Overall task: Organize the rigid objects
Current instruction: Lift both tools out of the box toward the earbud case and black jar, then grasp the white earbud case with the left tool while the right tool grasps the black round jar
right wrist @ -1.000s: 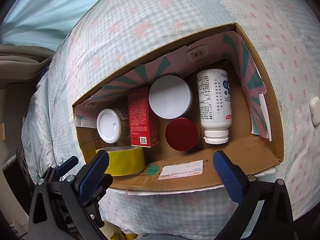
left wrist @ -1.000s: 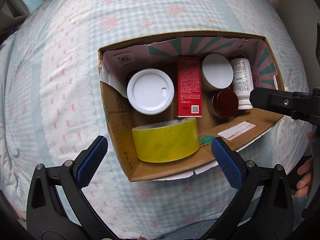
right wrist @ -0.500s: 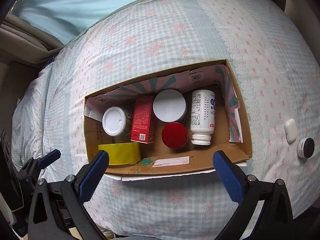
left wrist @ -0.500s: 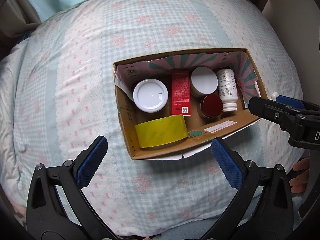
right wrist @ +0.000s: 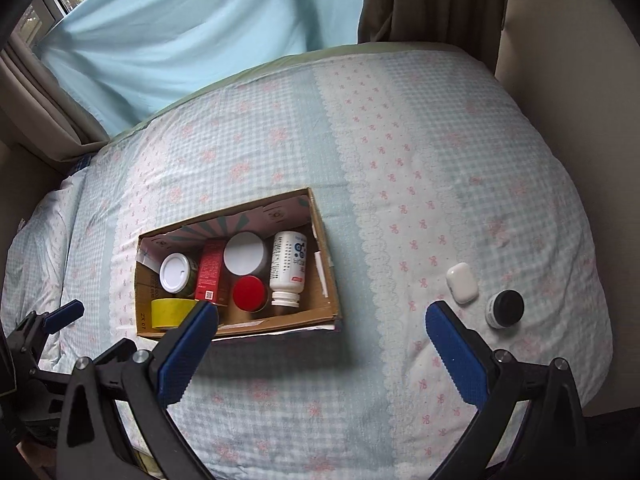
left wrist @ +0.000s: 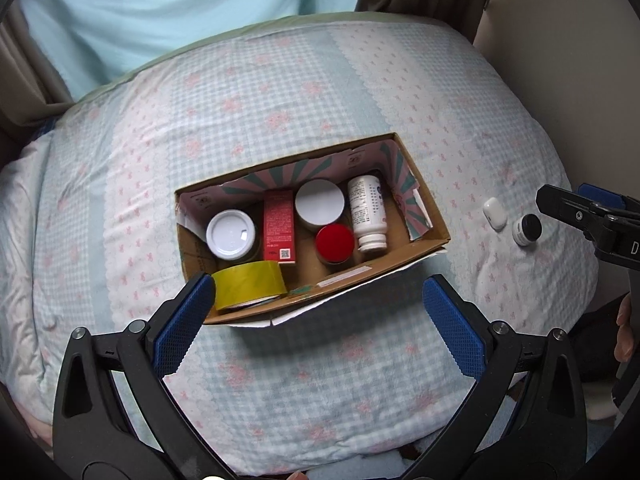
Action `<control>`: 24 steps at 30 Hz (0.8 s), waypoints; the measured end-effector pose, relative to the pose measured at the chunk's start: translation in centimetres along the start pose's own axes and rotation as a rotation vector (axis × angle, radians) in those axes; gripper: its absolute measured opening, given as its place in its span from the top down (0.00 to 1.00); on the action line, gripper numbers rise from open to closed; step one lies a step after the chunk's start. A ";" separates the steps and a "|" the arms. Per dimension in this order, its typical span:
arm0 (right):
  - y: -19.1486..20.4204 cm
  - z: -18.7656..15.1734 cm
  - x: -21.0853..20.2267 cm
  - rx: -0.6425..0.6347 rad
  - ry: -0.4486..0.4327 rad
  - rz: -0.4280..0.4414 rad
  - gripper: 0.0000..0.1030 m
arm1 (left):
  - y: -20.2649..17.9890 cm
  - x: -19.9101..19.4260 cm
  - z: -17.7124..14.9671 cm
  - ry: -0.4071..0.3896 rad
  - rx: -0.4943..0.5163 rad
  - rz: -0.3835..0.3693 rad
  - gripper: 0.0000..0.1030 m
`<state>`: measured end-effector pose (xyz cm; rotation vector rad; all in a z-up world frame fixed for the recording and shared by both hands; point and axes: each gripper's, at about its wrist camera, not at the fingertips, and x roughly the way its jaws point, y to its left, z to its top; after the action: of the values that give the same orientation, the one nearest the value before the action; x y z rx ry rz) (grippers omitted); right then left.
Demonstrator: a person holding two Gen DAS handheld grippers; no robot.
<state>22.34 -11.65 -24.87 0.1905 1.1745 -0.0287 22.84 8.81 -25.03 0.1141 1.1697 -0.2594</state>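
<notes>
A cardboard box lies on the bed. Inside are a yellow tape roll, a white-lidded jar, a red carton, a white round tub, a red-lidded jar and a white bottle lying down. To the box's right on the bedspread rest a white earbud case and a small black-lidded jar. My left gripper is open above the box's near edge. My right gripper is open, between the box and the small items.
The bed wears a checked pale blue and pink cover. A light blue curtain and brown drapes hang behind it. A wall flanks the right side. A hand shows at the left wrist view's right edge.
Both grippers have pulled up and back from the box, which now looks much smaller. The right gripper also shifted right, bringing the earbud case and small jar into view.
</notes>
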 end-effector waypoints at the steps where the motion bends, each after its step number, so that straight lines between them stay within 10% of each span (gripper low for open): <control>1: -1.1 -0.1 -0.6 -0.003 -0.007 -0.022 0.00 | -1.2 -0.2 0.3 -0.007 0.005 -0.014 0.00; 10: -11.3 -1.1 -2.8 -0.082 -0.010 -0.120 0.00 | -12.3 1.4 2.7 0.014 0.034 -0.022 0.00; 24: -21.9 -3.9 2.9 -0.296 0.074 -0.014 0.00 | -23.5 13.2 5.8 0.244 -0.158 -0.090 0.00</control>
<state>17.23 -32.35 -31.89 -0.0789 1.2391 0.1403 26.74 -17.00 -33.79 -0.0475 1.4354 -0.2360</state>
